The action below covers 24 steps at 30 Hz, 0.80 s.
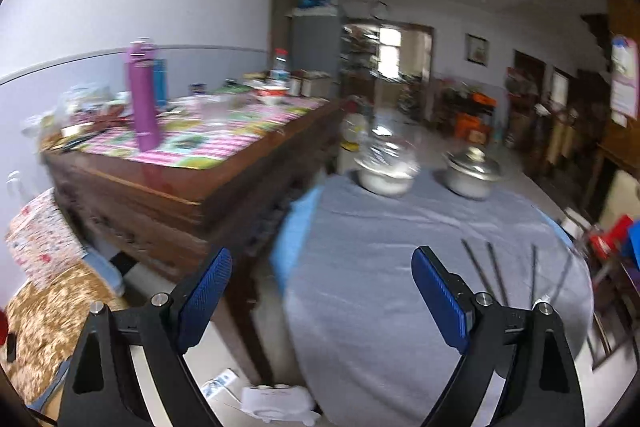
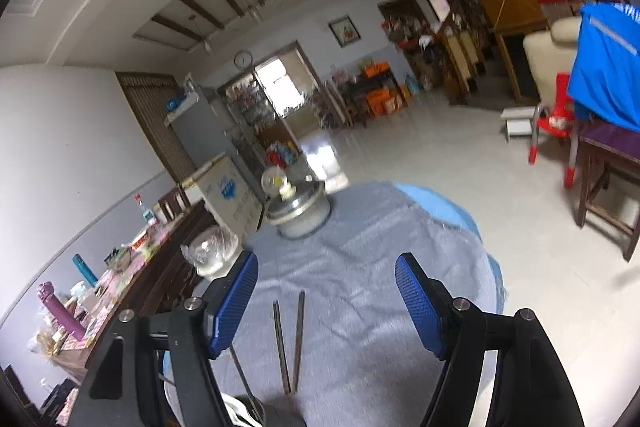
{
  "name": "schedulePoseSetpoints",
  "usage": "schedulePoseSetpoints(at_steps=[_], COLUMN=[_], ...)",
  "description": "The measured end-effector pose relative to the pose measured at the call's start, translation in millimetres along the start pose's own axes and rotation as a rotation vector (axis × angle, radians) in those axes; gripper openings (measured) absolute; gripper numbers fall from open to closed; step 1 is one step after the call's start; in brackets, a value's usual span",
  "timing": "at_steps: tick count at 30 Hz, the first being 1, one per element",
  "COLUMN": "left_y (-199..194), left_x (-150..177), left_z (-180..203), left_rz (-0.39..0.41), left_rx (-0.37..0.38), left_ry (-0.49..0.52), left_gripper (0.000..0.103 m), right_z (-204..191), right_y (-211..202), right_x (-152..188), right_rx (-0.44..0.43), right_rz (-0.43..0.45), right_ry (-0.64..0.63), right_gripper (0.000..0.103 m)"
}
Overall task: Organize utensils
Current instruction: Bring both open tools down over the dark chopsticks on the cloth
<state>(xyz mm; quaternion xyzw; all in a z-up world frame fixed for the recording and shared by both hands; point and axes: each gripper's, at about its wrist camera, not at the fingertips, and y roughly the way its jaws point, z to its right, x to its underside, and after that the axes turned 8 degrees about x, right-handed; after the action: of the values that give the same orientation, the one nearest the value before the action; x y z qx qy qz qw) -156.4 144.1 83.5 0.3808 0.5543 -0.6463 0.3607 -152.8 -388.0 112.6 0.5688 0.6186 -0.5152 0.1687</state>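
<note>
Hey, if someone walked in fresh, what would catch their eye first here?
Likely the tall purple bottle standing on the pink checked sideboard at left. Then the lidded metal pot at the far edge of the grey-clothed round table, and the dark chopsticks lying on the cloth, near the open right gripper.

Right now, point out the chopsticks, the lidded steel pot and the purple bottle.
chopsticks [image 2: 298,339], right wrist view, mid-shaft of the right stick.
lidded steel pot [image 1: 472,169], left wrist view, on its lid.
purple bottle [image 1: 142,99], left wrist view, mid-body.
</note>
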Motion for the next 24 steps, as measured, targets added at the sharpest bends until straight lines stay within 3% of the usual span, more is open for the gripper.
schedulePoseSetpoints(at_steps=[5, 10, 15, 18, 22, 24], left_y=[65, 154, 234, 266, 296, 307], left_x=[-2, -7, -8, -2, 6, 8], left_z=[22, 27, 49, 68, 89, 96], left_rz=[-0.114, -0.235, -0.336, -0.376, -0.411, -0.423], left_rx=[0.085, 0.112, 0.152, 0.166, 0.210, 0.220], left_ry=[0.019, 0.004, -0.020, -0.026, -0.056, -0.062], left_gripper=[0.092, 0.092, 0.092, 0.092, 0.092, 0.092], right_z=[18, 13, -22, -44, -70, -81], right_y=[60, 129, 223, 275, 337, 358], right_x=[15, 31, 46, 58, 77, 85], right_rx=[0.015, -0.019, -0.079, -0.135, -0.152, -0.147], right_rz=[-0.163, -0.296, -0.430, -0.505, -0.591, -0.616], right_ry=[0.001, -0.035, -0.094, -0.104, -0.129, -0.148], right_gripper=[0.073, 0.066, 0.054, 0.046, 0.036, 0.036])
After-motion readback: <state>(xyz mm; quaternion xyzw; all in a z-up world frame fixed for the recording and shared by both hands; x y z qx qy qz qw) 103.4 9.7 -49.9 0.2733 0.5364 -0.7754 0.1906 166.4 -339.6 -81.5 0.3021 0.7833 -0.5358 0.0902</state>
